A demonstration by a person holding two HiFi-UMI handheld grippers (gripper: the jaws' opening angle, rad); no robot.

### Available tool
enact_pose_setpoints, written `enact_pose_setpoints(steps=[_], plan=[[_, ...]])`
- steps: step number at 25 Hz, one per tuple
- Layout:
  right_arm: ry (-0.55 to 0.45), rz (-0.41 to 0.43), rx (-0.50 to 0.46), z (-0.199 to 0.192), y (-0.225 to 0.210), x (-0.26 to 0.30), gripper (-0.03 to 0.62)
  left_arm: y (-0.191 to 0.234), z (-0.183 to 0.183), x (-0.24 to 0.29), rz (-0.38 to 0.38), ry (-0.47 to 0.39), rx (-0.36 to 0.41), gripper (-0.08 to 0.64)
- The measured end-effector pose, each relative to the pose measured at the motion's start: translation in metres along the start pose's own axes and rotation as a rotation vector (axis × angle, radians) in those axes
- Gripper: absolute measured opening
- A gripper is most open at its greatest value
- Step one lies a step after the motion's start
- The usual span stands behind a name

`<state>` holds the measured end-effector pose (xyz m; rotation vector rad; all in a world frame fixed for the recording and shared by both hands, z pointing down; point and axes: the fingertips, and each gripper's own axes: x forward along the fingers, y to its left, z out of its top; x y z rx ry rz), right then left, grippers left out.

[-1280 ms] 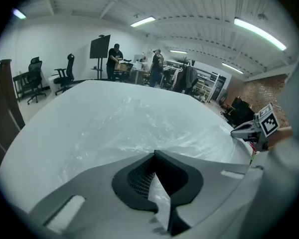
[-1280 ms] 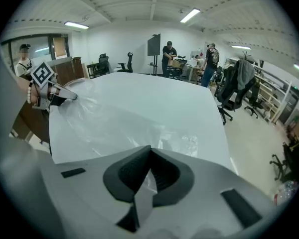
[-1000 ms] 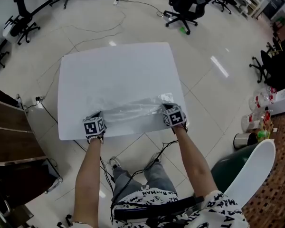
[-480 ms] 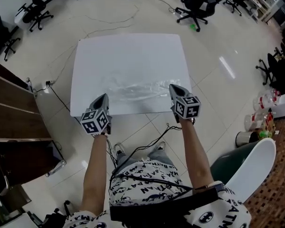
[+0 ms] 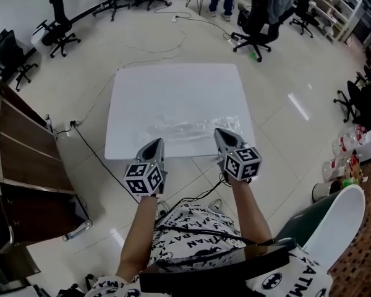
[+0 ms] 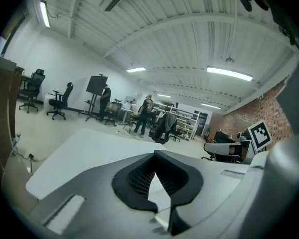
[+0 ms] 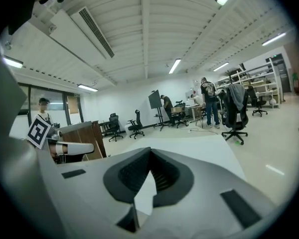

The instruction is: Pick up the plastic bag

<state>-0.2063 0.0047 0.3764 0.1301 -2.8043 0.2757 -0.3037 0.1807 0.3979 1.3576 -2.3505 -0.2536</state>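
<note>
Clear plastic bag (image 5: 188,127), gripped at both ends over the white counter (image 5: 173,85).
Left tongs (image 5: 156,146) clenched on the bag's left end, a pale sliver of film pinched between the pads; bag stretched and crinkled across the counter's near part; right tongs (image 5: 221,135) clenched likewise on its right end.

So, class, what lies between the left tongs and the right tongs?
The plastic bag stretches from the left tongs to the right tongs, over the white table; the head view shows it.
</note>
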Motion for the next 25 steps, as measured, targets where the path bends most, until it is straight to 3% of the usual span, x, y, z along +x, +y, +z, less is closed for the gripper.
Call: enact_pose_setpoints(steps=[4,10,25], plan=[[-0.004,-0.035,-0.014,0.005,0.006,-0.004,0.012,-0.022,0.007,0.001,-0.033,0.010,0.066,0.002],[0.031,-0.062,-0.029,-0.004,0.005,-0.015,0.012,-0.041,0.000,0.003,-0.100,-0.003,0.022,0.002],[0.028,-0.048,-0.033,-0.009,0.009,-0.018,0.012,-0.041,-0.007,0.005,-0.109,0.013,-0.021,0.002]])
